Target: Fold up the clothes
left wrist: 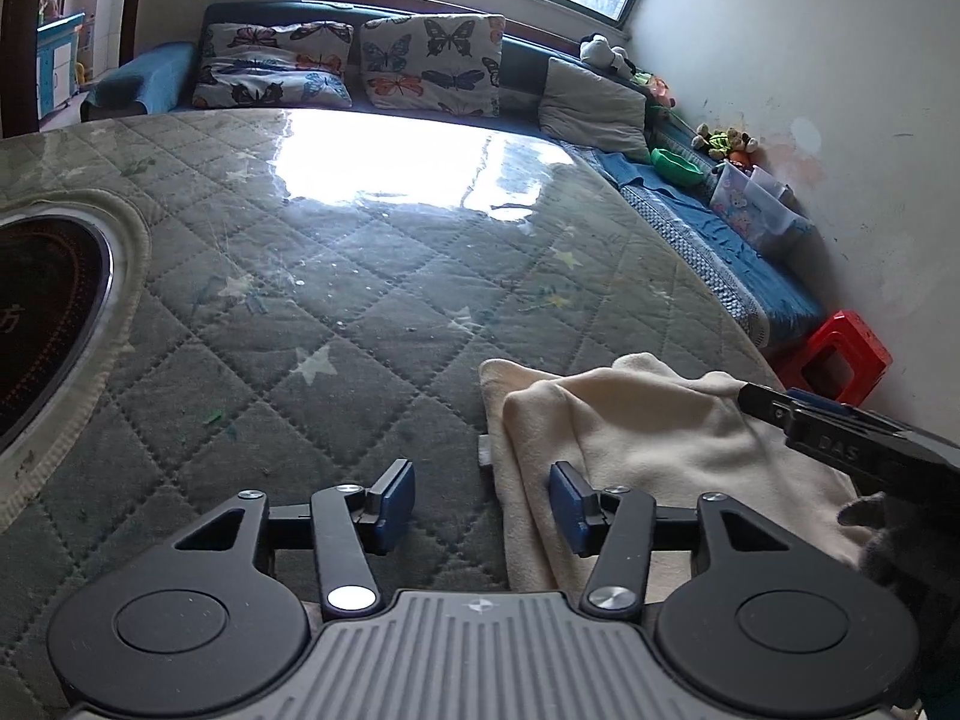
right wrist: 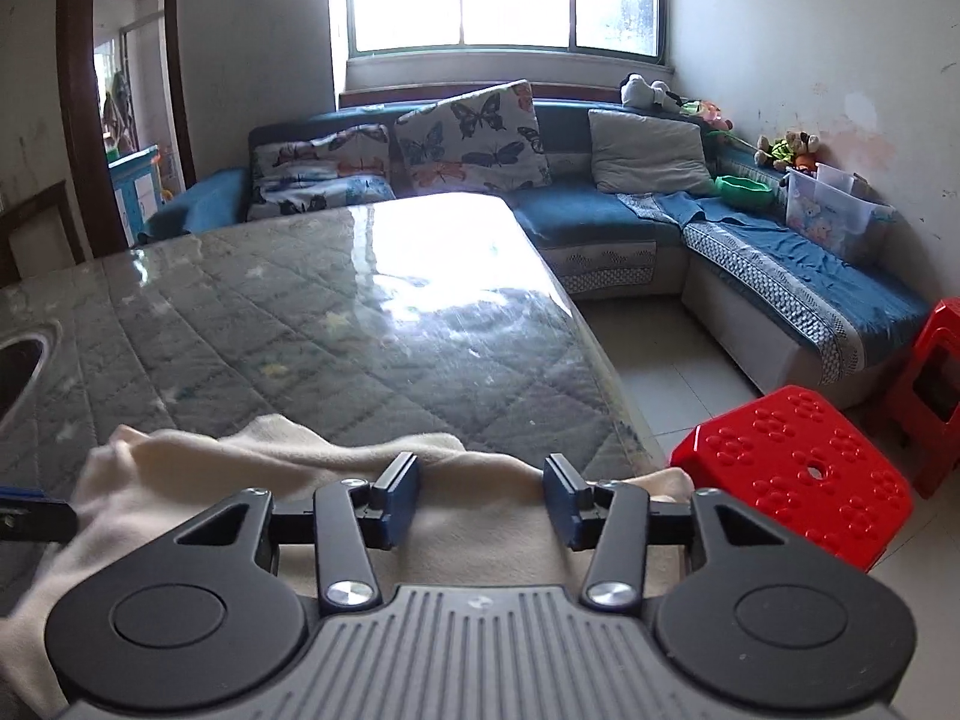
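Surroundings: quilted table cover (left wrist: 336, 276) under a glossy clear sheet, w/ strong window glare at the far end. A dark round inset w/ metal rim (left wrist: 42, 324) sat at the table's left edge. Blue corner sofa (right wrist: 600, 216) ran behind and along the right wall, carrying butterfly cushions (right wrist: 474, 138), a grey cushion (right wrist: 648, 150), a green bowl (right wrist: 744, 189), a clear storage box (right wrist: 834, 216) and plush toys (right wrist: 786, 147). Red stools (right wrist: 792, 468) stood on the floor just off the table's near-right corner. Nothing lay between either tool and the cloth.

Task item: cream garment (left wrist: 636, 432), bunched at the near-right corner of the table.

Left gripper (left wrist: 483, 501): jaws spread apart, empty; garment's left edge ran between them, right pad (left wrist: 567, 504) over the fabric, left pad over bare cover.

Right gripper (right wrist: 480, 495): jaws spread apart, empty, hovering over the garment's near part; contact w/ fabric could not be confirmed.
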`<act>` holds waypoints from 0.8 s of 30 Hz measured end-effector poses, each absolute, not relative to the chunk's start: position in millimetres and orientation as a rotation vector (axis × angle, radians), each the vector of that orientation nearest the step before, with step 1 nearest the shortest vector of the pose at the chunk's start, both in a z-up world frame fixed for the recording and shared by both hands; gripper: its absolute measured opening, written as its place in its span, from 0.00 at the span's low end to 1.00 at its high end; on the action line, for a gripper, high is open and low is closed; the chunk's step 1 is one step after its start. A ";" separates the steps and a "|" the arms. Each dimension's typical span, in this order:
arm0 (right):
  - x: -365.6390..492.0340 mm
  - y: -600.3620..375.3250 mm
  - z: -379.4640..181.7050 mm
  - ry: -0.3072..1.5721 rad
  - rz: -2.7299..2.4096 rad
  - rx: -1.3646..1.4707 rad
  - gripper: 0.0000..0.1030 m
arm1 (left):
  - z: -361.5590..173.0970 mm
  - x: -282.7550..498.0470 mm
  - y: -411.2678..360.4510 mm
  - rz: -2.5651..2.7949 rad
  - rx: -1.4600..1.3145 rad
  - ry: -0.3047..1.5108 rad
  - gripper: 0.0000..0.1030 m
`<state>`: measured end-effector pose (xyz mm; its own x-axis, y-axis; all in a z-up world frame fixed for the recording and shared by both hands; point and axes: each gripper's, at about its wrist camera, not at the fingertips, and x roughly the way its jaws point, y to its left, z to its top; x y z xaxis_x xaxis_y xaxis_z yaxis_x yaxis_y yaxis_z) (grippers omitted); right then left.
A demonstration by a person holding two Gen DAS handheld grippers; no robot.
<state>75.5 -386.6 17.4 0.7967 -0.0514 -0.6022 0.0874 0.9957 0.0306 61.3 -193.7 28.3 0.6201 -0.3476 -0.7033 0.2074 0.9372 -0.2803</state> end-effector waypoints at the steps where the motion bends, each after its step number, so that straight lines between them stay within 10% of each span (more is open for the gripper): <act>1: 73.6 -382.5 19.0 0.642 -0.058 0.053 0.52 | 28.6 60.9 -193.2 -0.318 -0.178 0.843 0.53; 24: 94.2 -304.7 21.4 0.656 0.039 -0.103 0.77 | 31.2 41.0 -157.9 -0.234 -0.131 0.823 0.71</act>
<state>94.2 -304.7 21.4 0.7921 0.0034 -0.6103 -0.0687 0.9941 -0.0836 41.0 -157.9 31.2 0.6565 -0.2567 -0.7093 0.1558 0.9662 -0.2054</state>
